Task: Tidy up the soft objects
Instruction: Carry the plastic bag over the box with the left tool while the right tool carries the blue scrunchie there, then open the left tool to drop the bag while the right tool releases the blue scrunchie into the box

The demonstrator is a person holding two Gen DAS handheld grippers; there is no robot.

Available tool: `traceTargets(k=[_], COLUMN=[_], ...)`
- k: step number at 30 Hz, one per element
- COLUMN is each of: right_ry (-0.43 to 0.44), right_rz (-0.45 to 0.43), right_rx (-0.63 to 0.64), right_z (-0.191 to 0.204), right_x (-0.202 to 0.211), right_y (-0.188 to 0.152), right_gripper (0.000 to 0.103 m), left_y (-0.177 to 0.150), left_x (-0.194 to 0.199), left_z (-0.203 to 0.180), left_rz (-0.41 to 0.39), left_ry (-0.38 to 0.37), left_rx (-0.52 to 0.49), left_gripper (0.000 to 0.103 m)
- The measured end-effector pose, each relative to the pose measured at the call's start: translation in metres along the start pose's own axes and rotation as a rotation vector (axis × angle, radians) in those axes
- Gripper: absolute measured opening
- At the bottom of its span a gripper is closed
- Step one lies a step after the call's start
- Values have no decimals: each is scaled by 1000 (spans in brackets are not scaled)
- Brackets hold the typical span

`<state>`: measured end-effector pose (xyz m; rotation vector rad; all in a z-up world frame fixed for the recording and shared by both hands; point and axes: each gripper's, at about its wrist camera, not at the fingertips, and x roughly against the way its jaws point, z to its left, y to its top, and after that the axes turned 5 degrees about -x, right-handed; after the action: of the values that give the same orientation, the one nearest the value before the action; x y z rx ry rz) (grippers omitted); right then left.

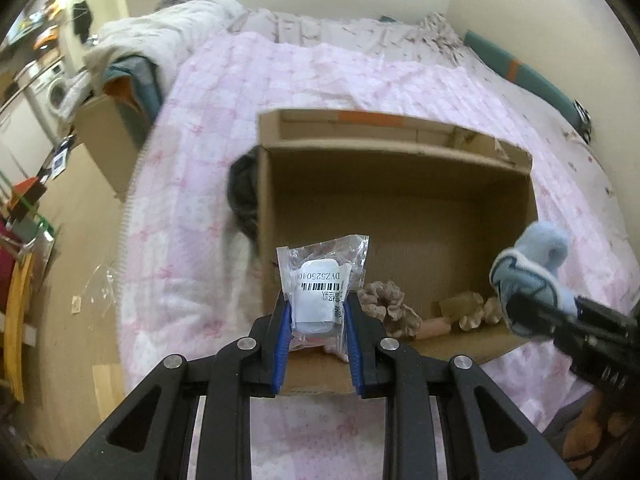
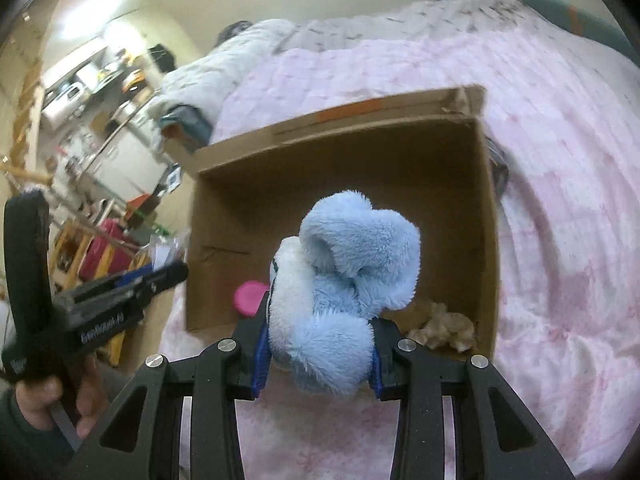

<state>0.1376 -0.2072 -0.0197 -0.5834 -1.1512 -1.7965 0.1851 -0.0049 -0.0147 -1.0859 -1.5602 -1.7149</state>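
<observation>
Left gripper [image 1: 317,320]: blue-padded fingers closed on a clear plastic packet [image 1: 322,280] with a barcode label, held over the near left rim of the cardboard box [image 1: 400,200]. Right gripper [image 2: 316,354]: fingers clamped on a light-blue plush toy [image 2: 348,280], poised above the box's near edge. Box sits open on the pink quilt [image 1: 192,200]. Inside, along the near wall: beige scrunchies [image 1: 390,304], and a pink round object [image 2: 249,298] in the left corner. Beyond the box: crumpled white bedding [image 1: 168,32] at the bed's far end.
</observation>
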Motion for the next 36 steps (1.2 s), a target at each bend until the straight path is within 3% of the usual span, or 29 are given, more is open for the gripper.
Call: traceTargets(k=[3,8,15,20,29,30,33,36], right_ry=[-4,-23,-57,-79,-62,-60,0,24], right_rz=[9,-2,9,18,26,24,46,56], right_rx=[-35,-26,14,56,60,55,3,-38], right_z=[-11,-13,-6,0,1,0,-7,-12], right_x=[-6,-14,-23,-28,-32,-32,-34,-36], right_y=[3,6,4,0,2,2,3,3], right_gripper=[41,42,43,44,45,46,46,46], left_y=[-4,-4,-11,-11,-15,-15,-16,-16], left_x=[-15,-18,-33,-37,-38,-38,-41,-40], left_z=[0,-7,-2,-8,-14,-14,-15,-15], left_rz=[36,-1,40,29,44,45,64,53], left_ry=[-70,-42,-119,-69,-52,-49,-66,-68], left_rx=[24,-28,38,24,-10,-9,6,11], left_gripper=[22,22,22,22,25,28,53,57])
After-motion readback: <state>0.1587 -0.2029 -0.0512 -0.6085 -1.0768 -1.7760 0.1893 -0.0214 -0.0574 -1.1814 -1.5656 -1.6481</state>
